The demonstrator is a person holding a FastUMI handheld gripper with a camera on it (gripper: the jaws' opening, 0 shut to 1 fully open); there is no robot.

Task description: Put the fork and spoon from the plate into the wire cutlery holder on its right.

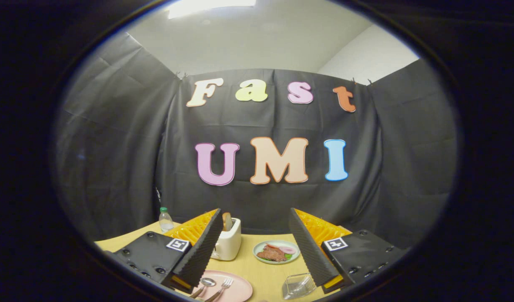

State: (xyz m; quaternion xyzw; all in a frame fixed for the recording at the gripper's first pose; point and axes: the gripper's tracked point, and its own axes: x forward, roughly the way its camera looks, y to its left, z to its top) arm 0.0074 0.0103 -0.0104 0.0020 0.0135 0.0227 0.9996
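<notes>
Fork [224,286], silver metal, four-tined, tines pointing away: lying on round pink plate [240,289], low in the gripper view, just ahead of the left finger. Spoon [206,284], silver metal, bowl upward: beside the fork on its left, same plate, handle partly hidden by the finger's tip. Wire cutlery holder [298,285], pale mesh basket of rectangular form: standing on the table to the plate's right, apart from it, just beside the right finger; nothing seen inside, though only part of it is visible.

Gripper [255,251], two black ribbed fingers with orange backing: spread wide, grasping nothing, held above the table with the plate and holder lying low between and beneath the fingers.

Progress, as judged: nothing yet transferred; both utensils on the plate, holder apparently unfilled. Remaining: pick up of the fork, drop into the holder; the same for the spoon. Likely difficulty: thin flat handles lying flush on the plate.

Surface: light yellow wooden table [261,272], smooth, matt.

Other items: white two-slot toaster [228,241] with a slice of bread standing in it, beyond the left finger; small pale green plate [276,251] bearing reddish and pink food pieces, between the fingers and further back; small clear plastic bottle with green cap [165,219] near the far left table edge.

Room: booth walled in black cloth on three sides; white ceiling and wall above, bright ceiling light overhead.
</notes>
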